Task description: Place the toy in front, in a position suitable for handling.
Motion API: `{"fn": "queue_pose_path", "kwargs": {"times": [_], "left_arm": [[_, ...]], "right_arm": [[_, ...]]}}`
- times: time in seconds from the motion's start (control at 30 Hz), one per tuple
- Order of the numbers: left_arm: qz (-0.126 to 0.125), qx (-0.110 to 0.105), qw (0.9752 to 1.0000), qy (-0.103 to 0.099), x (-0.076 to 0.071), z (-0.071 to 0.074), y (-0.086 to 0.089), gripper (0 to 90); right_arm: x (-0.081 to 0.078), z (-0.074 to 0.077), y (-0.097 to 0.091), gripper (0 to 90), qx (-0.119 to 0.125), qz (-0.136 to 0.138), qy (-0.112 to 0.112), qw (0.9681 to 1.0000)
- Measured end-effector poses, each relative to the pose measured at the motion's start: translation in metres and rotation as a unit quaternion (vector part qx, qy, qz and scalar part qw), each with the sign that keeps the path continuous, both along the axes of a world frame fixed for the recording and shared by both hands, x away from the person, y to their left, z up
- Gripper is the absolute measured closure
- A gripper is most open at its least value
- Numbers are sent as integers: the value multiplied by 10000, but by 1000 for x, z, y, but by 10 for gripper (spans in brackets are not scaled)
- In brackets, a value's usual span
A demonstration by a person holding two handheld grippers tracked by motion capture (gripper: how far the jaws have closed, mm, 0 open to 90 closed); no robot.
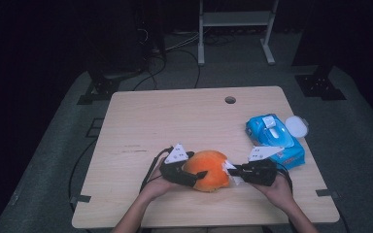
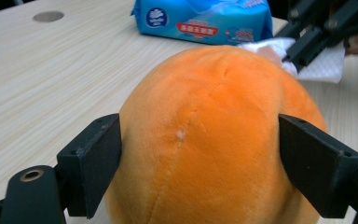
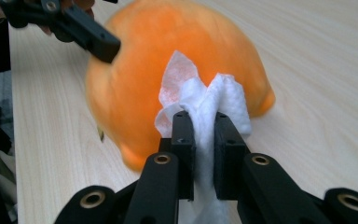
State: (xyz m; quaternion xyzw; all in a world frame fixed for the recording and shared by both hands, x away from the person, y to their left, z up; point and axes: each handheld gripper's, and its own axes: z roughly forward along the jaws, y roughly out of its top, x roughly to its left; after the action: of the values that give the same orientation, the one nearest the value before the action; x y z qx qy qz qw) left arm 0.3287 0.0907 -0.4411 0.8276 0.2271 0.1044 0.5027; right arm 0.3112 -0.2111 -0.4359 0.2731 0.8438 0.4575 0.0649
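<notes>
Pale wooden table; lower centre, left gripper spread wide, clasping the soft, light orange plush by its flanks; right gripper pinches a limp white wipe; both squash easily.

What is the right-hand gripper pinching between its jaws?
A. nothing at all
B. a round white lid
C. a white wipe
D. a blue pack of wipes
C: the right gripper has its jaws shut on a crumpled white wipe, held up against the orange plush toy.
</notes>
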Motion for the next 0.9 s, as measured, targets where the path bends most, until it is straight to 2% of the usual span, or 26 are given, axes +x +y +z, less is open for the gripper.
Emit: {"fn": "queue_pose_path", "kwargs": {"times": [0.1,0.17,0.27,0.3,0.5,0.57,0.67,0.73,0.8,0.83,0.9], "left_arm": [[28,-33,10000,13,1,-1,-1,166],[53,-25,10000,23,1,-2,-2,166],[59,-1,10000,25,0,-2,-2,165],[58,-2,10000,13,-1,-2,-3,165],[21,54,10000,-75,-9,0,-13,164],[-130,197,9995,-220,-16,2,-19,157],[-438,351,9975,-428,-27,5,-28,148],[-532,438,9964,-491,-29,7,-30,134],[-621,294,9964,-505,-27,10,-26,134],[-546,202,9971,-495,-24,12,-24,134],[-295,166,9983,-464,-20,14,-22,102]], "right_arm": [[-2,6,1,804,178,42,-45,9998],[-6,13,6,803,311,183,-161,9992],[-10,16,14,803,243,291,-251,9990],[-8,11,15,803,143,287,-235,9992],[2,6,0,803,100,-34,-11,9999],[1,11,0,802,221,-44,-82,9997],[-1,21,4,802,447,51,-196,9988],[-1,18,7,802,326,93,-203,9992],[0,12,6,801,240,106,-143,9996],[0,11,4,801,188,98,-149,9997],[1,11,1,801,192,33,-130,9997]]}}
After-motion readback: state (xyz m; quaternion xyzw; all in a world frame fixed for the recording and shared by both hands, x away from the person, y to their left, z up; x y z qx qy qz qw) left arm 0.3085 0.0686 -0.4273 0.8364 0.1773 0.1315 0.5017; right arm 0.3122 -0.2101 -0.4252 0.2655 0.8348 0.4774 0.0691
